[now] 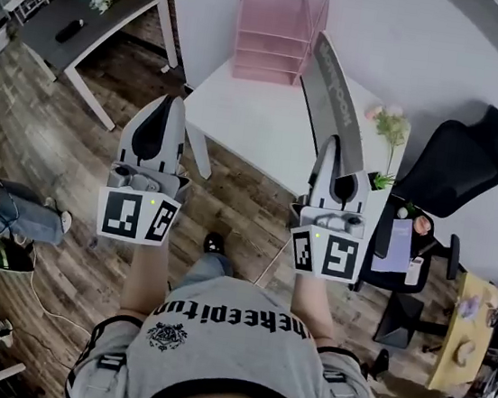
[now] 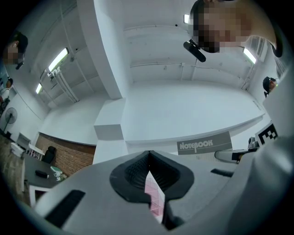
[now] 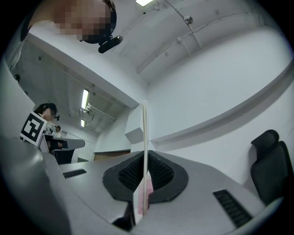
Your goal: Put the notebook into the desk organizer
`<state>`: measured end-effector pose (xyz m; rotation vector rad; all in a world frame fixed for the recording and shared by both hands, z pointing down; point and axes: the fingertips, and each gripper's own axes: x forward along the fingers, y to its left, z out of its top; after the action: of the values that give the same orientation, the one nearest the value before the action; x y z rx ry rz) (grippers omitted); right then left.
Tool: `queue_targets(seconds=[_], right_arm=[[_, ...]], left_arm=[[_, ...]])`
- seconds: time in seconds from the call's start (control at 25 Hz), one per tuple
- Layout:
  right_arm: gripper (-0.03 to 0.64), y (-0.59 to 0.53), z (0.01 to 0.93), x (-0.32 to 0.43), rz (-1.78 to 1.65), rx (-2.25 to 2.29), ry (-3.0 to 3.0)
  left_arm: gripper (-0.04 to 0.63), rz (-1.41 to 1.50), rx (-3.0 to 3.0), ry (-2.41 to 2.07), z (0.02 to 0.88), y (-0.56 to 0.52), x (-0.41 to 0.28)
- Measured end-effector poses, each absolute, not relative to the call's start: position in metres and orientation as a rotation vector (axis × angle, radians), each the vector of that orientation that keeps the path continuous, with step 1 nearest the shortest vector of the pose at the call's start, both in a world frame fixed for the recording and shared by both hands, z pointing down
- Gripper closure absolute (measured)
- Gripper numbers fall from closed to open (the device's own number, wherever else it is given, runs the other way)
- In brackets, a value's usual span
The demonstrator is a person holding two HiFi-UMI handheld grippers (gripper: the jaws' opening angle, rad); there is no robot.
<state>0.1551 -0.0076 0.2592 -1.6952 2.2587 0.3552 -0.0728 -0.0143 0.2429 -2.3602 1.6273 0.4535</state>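
The desk organizer (image 1: 272,35) is translucent pink plastic, the notebook (image 1: 335,100) matt grey, the floor (image 1: 56,145) grained wood

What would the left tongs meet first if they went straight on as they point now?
Probably the white wall ahead of the left tongs; the pink desk organizer shows lower, through their gap, so they seem aimed above it.

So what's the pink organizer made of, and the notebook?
The desk organizer looks like pink mesh, likely painted metal wire, maybe plastic: you can see through it, and a fine grid shows. The notebook has a matte grey cover, probably stiff card: it is thin and stands straight though the right gripper pinches only one end.
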Motion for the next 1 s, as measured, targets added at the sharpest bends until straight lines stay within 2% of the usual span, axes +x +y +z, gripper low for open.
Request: queue_targets(seconds=[0.4, 1.0], right_arm=[[0.607, -0.085, 0.253, 0.132, 0.366, -1.748, 2.215], [0.607, -0.138, 0.265, 0.102, 0.355, -1.81, 2.177]], left_arm=[[0.592, 0.458, -2.4, 1.574, 0.237, -0.101, -0.096], [0.592, 0.455, -2.445, 1.52, 0.247, -0.166, -0.125]])
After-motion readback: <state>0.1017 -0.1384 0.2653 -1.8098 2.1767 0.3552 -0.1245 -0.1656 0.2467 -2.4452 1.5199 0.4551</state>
